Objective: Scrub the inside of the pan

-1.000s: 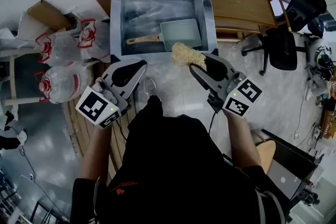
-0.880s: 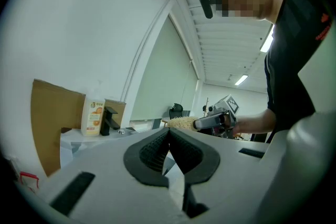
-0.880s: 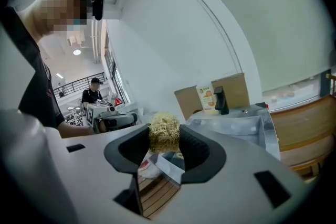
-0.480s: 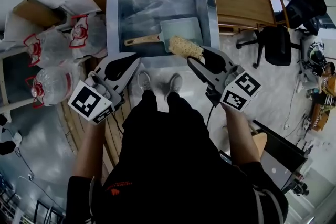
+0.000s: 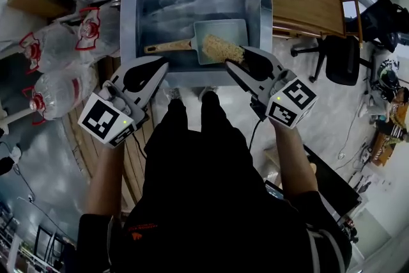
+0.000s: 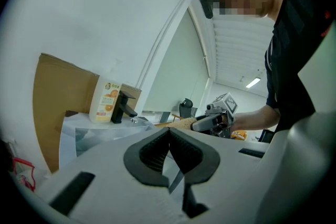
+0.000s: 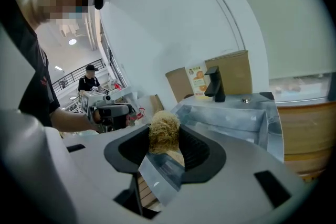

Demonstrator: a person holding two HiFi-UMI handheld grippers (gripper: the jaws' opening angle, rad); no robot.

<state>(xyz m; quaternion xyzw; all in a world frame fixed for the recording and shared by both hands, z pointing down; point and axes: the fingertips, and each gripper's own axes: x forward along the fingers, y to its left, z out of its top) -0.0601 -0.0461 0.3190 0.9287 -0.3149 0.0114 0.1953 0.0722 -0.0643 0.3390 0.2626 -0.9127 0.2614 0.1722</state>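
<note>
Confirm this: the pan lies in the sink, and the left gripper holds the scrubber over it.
One thing is wrong. The right gripper, not the left, holds the scrubber: the right gripper view shows its jaws closed on it. The left gripper is shut on nothing. The rest stands: the pan lies in the sink, with the scrubber over it in the head view.

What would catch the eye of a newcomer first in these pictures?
The tan fibrous scrubber, clamped in the right gripper, stands out most. It is held at the near edge of the pale rectangular pan, which lies with its wooden handle in the metal sink. The left gripper, shut and empty, hangs before the sink's near rim.
</note>
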